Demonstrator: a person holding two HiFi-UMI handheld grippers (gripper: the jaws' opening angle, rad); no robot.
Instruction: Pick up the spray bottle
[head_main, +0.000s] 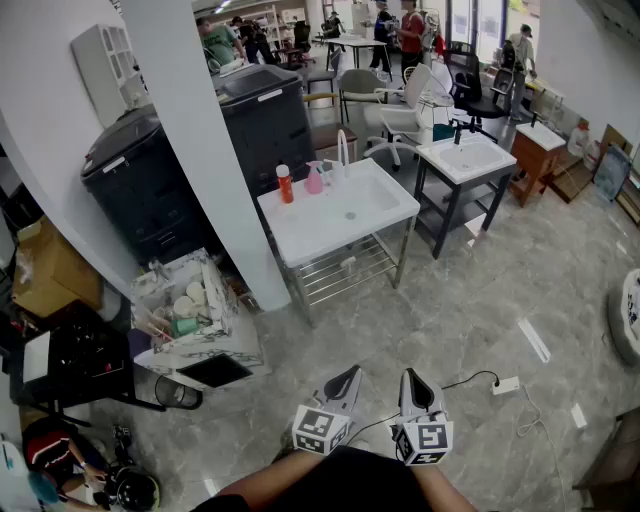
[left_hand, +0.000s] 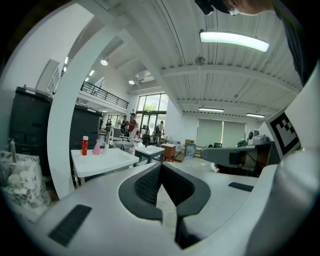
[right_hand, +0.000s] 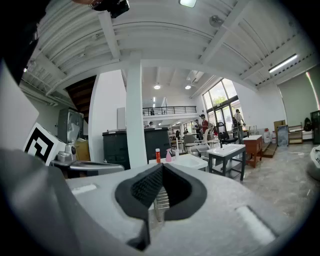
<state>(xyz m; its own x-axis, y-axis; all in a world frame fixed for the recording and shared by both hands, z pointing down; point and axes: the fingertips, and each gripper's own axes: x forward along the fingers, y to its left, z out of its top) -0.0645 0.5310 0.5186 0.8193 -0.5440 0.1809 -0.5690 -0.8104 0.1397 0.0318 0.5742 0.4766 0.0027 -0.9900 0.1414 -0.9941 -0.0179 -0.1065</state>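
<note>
The pink spray bottle (head_main: 315, 179) stands at the back edge of a white sink table (head_main: 300, 235), beside a red bottle (head_main: 284, 184) and a tap. It is far off across the floor. Both grippers hang low in front of the person, well short of the table. My left gripper (head_main: 351, 371) is shut and holds nothing. My right gripper (head_main: 411, 375) is shut too, its tips touching and nothing held. The left gripper view shows the spray bottle (left_hand: 96, 147) small at the left, beyond the left gripper (left_hand: 160, 165). In the right gripper view the spray bottle (right_hand: 168, 156) sits just above the right gripper (right_hand: 162, 166).
A white pillar (head_main: 210, 150) rises left of the sink table, with black bins (head_main: 150, 190) behind it. A cluttered white crate (head_main: 185, 305) sits on the floor at the left. A second sink table (head_main: 465, 160) stands to the right. A power strip (head_main: 505, 385) lies on the floor.
</note>
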